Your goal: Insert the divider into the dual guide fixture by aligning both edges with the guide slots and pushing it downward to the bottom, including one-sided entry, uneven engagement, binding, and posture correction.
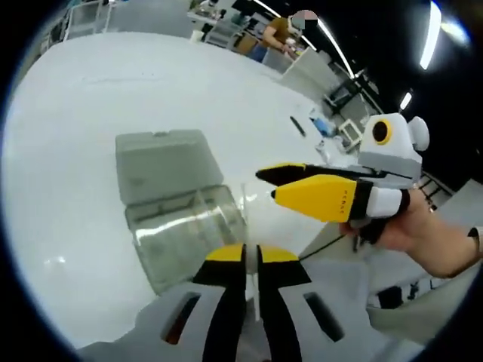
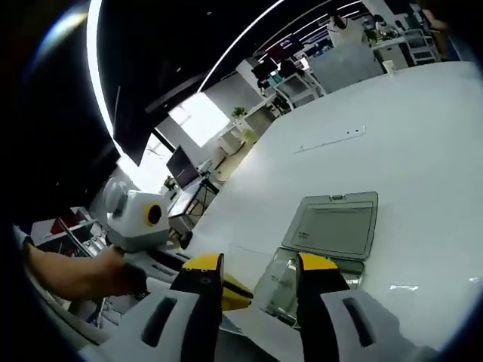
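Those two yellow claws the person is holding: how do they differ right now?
The left gripper has its jaws almost together, while the right gripper has its jaws well apart. The left one pinches what looks like a thin clear divider; the right one holds nothing. Both have yellow-tipped black jaws and point toward the open clear box.

left hand-held gripper [image 1: 251, 256] yellow-tipped black jaws on white body, right hand-held gripper [image 2: 258, 265] alike
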The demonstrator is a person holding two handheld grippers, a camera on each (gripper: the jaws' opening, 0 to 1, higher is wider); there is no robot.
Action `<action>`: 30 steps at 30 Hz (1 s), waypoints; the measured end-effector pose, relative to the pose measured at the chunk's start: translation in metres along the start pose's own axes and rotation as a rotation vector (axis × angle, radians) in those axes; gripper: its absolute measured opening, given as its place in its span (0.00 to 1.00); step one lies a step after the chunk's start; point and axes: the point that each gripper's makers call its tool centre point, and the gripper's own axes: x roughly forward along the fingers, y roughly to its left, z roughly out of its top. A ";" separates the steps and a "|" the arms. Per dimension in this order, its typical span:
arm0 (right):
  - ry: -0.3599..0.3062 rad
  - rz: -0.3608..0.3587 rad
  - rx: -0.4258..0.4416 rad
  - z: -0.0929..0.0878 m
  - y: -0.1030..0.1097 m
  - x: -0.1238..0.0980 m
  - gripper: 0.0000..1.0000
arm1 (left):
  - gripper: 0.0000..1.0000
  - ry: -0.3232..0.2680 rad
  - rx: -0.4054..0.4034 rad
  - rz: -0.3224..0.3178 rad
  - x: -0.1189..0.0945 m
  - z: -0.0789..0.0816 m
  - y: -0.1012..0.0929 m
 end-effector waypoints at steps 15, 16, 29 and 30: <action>0.000 0.040 -0.204 -0.020 0.000 -0.021 0.39 | 0.01 0.157 -0.066 0.177 -0.005 0.005 0.044; 0.002 0.045 -0.217 -0.021 0.002 -0.021 0.39 | 0.01 0.168 -0.068 0.184 -0.005 0.004 0.045; 0.001 0.088 -0.449 -0.035 0.017 -0.028 0.43 | 0.02 0.284 -0.160 0.260 0.004 -0.004 0.056; 0.002 0.087 -0.465 -0.036 0.017 -0.028 0.43 | 0.02 0.294 -0.165 0.269 0.006 -0.004 0.058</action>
